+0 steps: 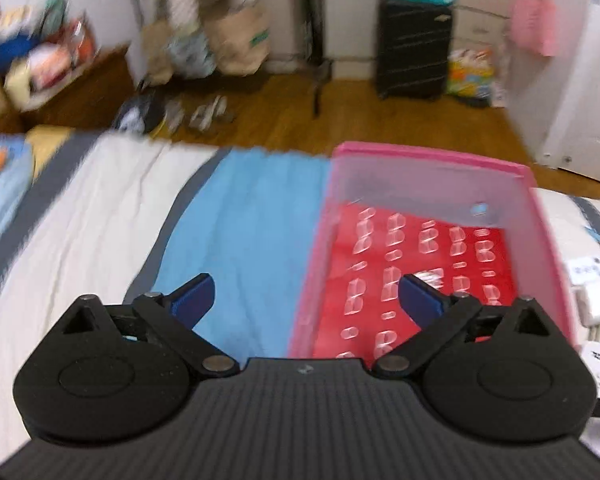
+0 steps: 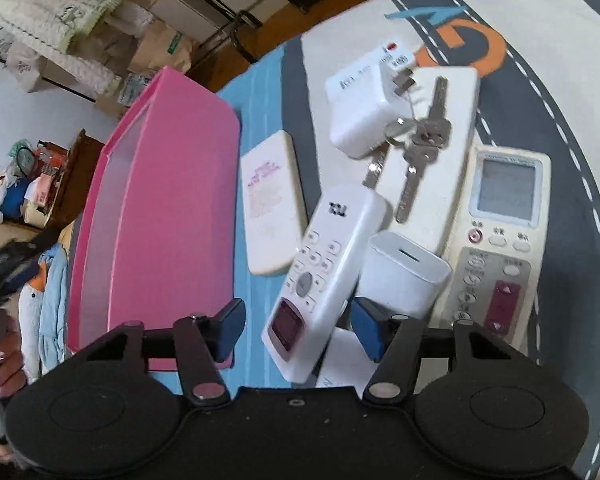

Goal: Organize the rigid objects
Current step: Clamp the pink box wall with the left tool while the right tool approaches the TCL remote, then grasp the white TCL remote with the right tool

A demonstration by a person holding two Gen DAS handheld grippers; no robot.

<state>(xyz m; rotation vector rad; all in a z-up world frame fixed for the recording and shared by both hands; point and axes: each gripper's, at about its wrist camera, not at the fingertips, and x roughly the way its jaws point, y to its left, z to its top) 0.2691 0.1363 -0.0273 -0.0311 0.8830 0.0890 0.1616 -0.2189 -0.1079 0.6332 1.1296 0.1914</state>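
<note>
The left gripper (image 1: 306, 298) has its jaws wide apart with nothing between them, above the pink bin's (image 1: 540, 216) left wall. The right gripper (image 2: 300, 328) has jaws apart around the white remote's (image 2: 324, 276) bottom end, not squeezing it. Keys (image 2: 418, 140) lie at one o'clock from it.

3 remotes (image 2: 324, 276), 2 chargers (image 2: 364, 112), 1 key bunch (image 2: 420, 140), 1 bin (image 2: 172, 184).

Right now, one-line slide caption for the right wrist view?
Right tool straddles the white remote, beside chargers, keys and a pink bin.
</note>
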